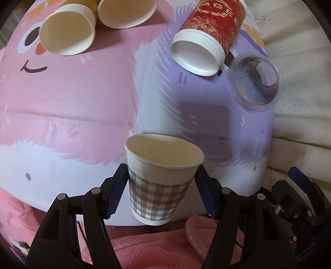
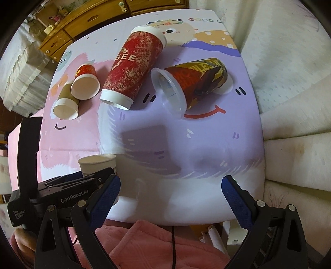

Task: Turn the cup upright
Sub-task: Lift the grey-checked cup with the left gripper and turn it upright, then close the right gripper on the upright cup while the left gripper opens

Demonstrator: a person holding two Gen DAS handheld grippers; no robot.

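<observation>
My left gripper is shut on a checked paper cup, mouth up, nearly upright, at the table's near edge. Its rim also shows in the right wrist view, behind the left gripper's body. My right gripper is open and empty over the near edge of the table. A tall red cup lies on its side. A clear plastic cup with a red and yellow sleeve lies on its side to its right.
Two small paper cups lie on their sides at the far left; they also show in the right wrist view. The table wears a pink and purple cartoon cloth. A white sofa stands to the right.
</observation>
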